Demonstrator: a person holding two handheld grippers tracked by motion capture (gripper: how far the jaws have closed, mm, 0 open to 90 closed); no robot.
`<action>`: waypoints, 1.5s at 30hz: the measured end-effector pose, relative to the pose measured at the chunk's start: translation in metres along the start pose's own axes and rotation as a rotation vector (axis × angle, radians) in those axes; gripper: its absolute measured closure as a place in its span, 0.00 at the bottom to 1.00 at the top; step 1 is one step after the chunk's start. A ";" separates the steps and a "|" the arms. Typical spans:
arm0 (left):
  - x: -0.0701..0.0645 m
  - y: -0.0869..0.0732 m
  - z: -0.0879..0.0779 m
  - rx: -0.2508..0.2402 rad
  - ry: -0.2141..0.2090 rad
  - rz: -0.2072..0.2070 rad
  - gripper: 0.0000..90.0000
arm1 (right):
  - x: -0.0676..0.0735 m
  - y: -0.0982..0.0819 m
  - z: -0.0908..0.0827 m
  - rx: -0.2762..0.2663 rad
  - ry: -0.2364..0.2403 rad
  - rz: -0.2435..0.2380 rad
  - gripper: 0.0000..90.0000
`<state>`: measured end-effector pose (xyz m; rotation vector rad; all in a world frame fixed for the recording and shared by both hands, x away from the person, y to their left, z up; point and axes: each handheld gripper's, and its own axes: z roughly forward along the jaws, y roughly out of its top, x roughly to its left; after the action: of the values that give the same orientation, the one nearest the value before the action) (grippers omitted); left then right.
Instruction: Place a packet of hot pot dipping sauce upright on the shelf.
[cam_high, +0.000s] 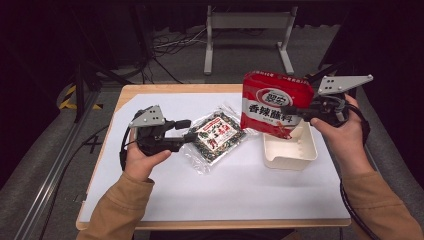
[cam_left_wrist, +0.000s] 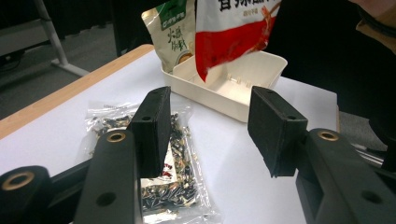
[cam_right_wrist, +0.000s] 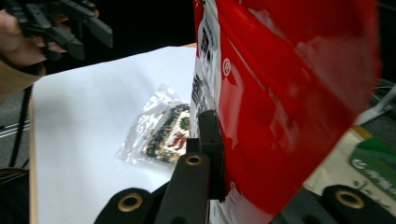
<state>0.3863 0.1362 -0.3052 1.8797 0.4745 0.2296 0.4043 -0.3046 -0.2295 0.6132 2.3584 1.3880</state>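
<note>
My right gripper (cam_high: 296, 113) is shut on a red snack bag (cam_high: 275, 100) with white lettering and holds it upright above a white tray (cam_high: 305, 155). In the right gripper view the red bag (cam_right_wrist: 289, 107) is pinched at its lower edge; one jaw presses its front and the other is hidden behind it. My left gripper (cam_high: 186, 132) stands open and level just left of a clear packet of dark seeds (cam_high: 219, 136) lying flat on the table. In the left gripper view that packet (cam_left_wrist: 180, 163) lies below the left jaw, with nothing between the jaws of my left gripper (cam_left_wrist: 210, 135).
A beige and green bag (cam_left_wrist: 172, 32) stands at the far side of the tray (cam_left_wrist: 219, 95), behind the red bag (cam_left_wrist: 233, 32). White paper (cam_high: 225, 190) covers the wooden tabletop. A metal stand (cam_high: 247, 22) and cables lie on the floor beyond the table.
</note>
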 end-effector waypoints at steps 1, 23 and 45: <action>0.000 0.000 0.000 0.001 0.000 0.000 0.55 | -0.004 0.000 -0.001 -0.002 -0.008 -0.001 1.00; 0.010 -0.008 0.001 0.010 0.018 -0.034 0.54 | -0.057 -0.017 -0.011 -0.050 -0.121 -0.019 0.99; 0.015 -0.012 0.001 0.028 0.023 -0.057 0.53 | -0.096 -0.054 0.006 0.006 -0.132 0.024 0.99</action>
<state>0.3975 0.1459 -0.3181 1.8902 0.5484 0.2075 0.4780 -0.3734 -0.2734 0.7147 2.2591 1.3085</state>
